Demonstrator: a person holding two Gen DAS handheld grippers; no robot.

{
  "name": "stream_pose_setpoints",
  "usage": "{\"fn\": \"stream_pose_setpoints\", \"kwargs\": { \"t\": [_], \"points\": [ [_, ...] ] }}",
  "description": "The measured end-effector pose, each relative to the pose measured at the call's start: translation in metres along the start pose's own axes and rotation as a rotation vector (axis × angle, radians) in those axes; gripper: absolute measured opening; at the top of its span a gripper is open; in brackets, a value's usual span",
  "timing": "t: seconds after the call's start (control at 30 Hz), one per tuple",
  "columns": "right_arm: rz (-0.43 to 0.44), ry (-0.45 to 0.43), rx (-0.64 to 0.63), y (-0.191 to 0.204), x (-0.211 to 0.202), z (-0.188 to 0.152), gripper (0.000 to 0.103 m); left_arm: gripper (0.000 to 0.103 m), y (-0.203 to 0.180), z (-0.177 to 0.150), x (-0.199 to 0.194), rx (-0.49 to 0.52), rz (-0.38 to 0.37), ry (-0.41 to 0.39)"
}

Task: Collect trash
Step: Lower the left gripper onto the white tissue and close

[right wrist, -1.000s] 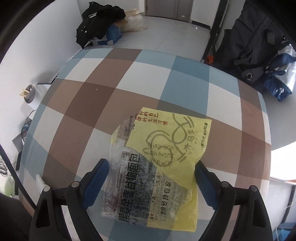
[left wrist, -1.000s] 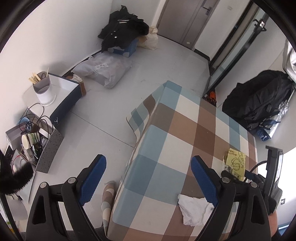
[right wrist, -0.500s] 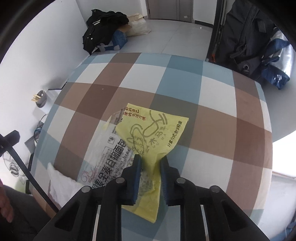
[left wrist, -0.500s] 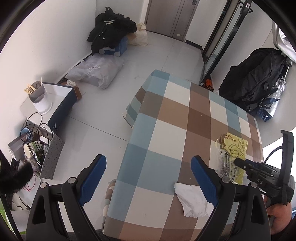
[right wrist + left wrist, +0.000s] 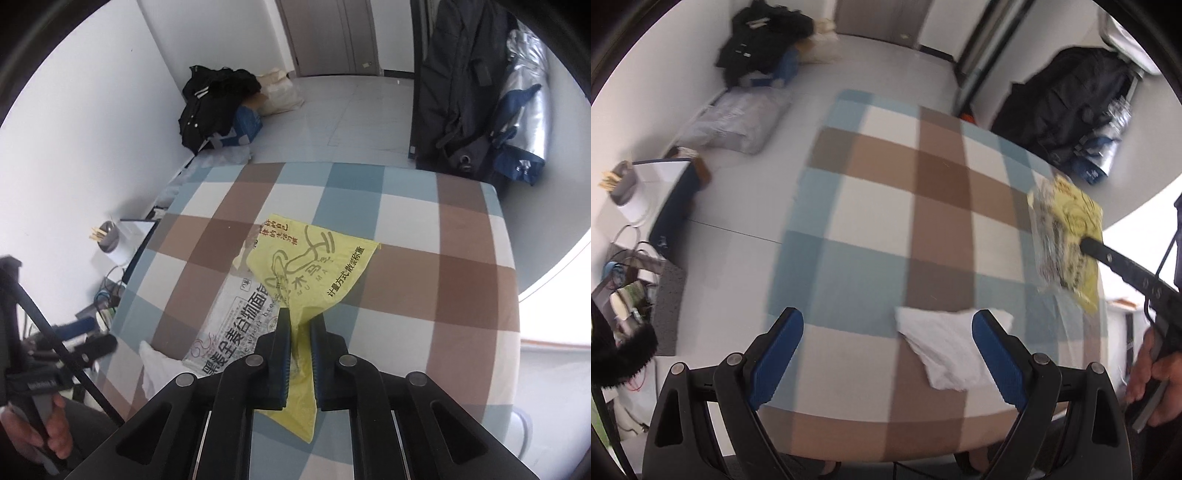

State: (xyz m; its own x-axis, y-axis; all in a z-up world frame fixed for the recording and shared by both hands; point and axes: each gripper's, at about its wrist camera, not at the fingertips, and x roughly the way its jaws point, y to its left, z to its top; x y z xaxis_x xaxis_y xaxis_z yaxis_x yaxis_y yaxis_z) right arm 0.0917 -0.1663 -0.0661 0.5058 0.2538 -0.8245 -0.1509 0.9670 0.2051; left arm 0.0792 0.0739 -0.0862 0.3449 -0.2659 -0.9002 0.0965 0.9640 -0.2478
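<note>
A yellow printed wrapper (image 5: pixel 314 269) with a clear bread bag (image 5: pixel 236 325) hangs lifted off the checked tablecloth (image 5: pixel 461 280). My right gripper (image 5: pixel 300 317) pinches the wrapper's lower part, its jaws closing the last bit with the pads pressed on the plastic. In the left wrist view the same wrapper (image 5: pixel 1071 214) dangles from the right gripper (image 5: pixel 1086 242) at the table's right side. A crumpled white tissue (image 5: pixel 942 347) lies near the table's front edge. My left gripper (image 5: pixel 888 315) hovers open above it, the right fingertip (image 5: pixel 993 343) over the tissue, nothing between the jaws.
The table (image 5: pixel 871 206) drops off to a grey floor on the left. There lie a filled plastic bag (image 5: pixel 735 122), a dark clothes pile (image 5: pixel 764 37) and a white-and-blue box (image 5: pixel 668 195) with a cup. A black bag (image 5: pixel 1067 107) leans at right. A hand (image 5: pixel 1156 380) holds the right gripper.
The right gripper shut on the yellow wrapper and raised it with the clear bag off the cloth. The left gripper, still open, moved in over the table until the tissue sits under it.
</note>
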Motion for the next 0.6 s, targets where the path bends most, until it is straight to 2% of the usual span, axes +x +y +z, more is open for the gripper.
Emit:
{"fn": "stream_pose_setpoints", "kwargs": {
  "t": [0.17, 0.27, 0.33, 0.6],
  "points": [
    [-0.006, -0.023, 0.042, -0.021, -0.021, -0.004, 0.009, 0.091, -0.029, -0.006, 0.016, 0.093, -0.012, 0.065],
    [-0.018, -0.035, 0.064, -0.03, -0.025, -0.005, 0.009, 0.091, -0.042, -0.011, 0.028, 0.116, -0.035, 0.116],
    [-0.017, -0.038, 0.078, -0.036, -0.028, -0.006, 0.009, 0.091, -0.048, -0.014, 0.035, 0.132, -0.01, 0.141],
    [-0.01, -0.053, 0.089, -0.047, -0.039, -0.011, 0.009, 0.091, -0.075, -0.017, 0.041, 0.218, 0.11, 0.129]
  ]
}}
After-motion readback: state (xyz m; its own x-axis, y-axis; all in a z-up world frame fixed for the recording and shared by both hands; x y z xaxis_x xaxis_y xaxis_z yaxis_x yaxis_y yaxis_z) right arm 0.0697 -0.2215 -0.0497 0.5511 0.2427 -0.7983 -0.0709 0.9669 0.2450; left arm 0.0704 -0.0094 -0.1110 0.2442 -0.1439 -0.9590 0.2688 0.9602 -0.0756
